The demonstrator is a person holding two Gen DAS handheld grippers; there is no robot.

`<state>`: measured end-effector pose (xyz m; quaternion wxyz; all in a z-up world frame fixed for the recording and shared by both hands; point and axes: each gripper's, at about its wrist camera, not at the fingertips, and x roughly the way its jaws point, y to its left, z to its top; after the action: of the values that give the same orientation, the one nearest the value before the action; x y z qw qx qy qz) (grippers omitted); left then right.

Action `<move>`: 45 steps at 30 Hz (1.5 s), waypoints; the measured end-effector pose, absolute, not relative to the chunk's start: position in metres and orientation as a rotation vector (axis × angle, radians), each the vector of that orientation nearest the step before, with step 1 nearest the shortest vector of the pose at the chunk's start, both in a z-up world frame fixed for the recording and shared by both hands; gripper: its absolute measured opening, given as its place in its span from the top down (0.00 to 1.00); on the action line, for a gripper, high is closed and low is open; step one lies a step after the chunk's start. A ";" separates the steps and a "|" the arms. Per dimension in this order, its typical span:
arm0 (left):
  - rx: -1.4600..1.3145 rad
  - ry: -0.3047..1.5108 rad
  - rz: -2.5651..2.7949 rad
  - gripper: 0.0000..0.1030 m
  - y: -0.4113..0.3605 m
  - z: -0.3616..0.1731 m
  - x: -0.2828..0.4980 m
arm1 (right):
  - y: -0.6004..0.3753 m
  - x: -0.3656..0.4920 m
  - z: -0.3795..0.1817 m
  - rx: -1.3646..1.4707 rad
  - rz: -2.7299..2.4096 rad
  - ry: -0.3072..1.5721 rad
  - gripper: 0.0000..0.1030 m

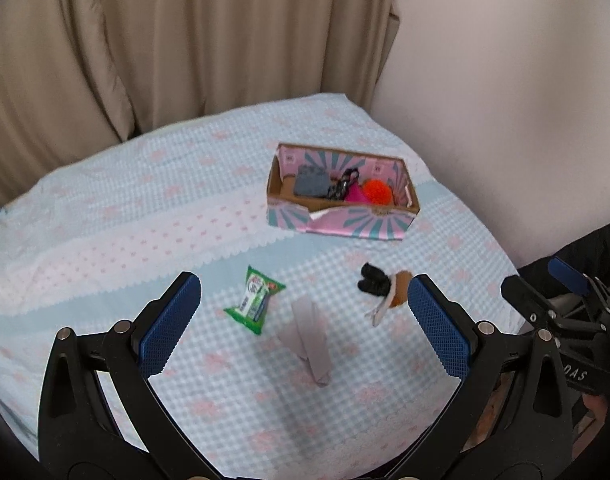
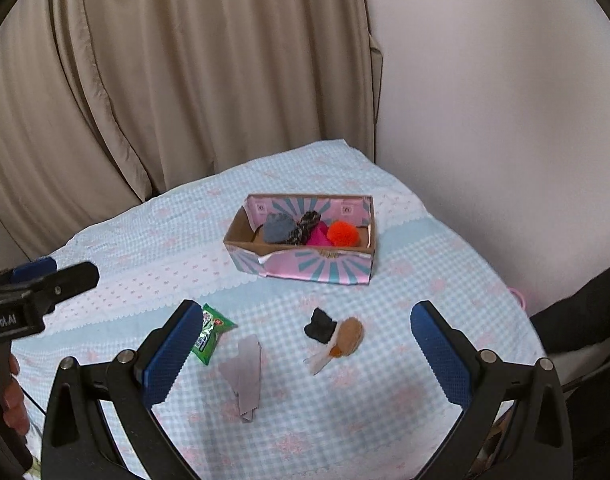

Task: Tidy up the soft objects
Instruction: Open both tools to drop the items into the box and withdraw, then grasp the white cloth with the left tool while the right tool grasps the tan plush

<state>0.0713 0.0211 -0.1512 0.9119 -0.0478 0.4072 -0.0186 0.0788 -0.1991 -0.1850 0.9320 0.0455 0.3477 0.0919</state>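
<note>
Your left gripper (image 1: 305, 316) hangs above the blue-and-white checked cloth with pink flowers (image 1: 105, 216), its blue-padded fingers (image 1: 171, 328) spread wide and holding nothing. Your right gripper (image 2: 305, 344) is the same, spread wide and empty over the near part of the cloth.

Between the left fingers lie three loose things: a small green plastic packet (image 1: 255, 305) towards the left, a flat strip of pale grey fabric (image 1: 311, 340) in the middle, and a small brown plush toy with black parts (image 1: 385, 292) just beside the right finger.

Farther back stands the open pink-and-teal cardboard box (image 1: 361, 227). Inside it sit a grey fabric piece (image 1: 311, 182), a dark patterned item (image 1: 343, 188), something magenta (image 1: 355, 196) and an orange pompom (image 1: 377, 191), packed close together.
</note>
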 end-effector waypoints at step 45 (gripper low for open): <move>-0.201 1.090 0.303 0.53 -0.035 -0.481 0.140 | -0.220 0.257 -0.481 -0.026 0.607 0.996 0.56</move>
<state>0.1395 -0.0349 -0.4811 0.8395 -0.0952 0.5153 0.1434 0.2572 -0.2204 -0.4806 0.8347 -0.0123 0.4700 0.2866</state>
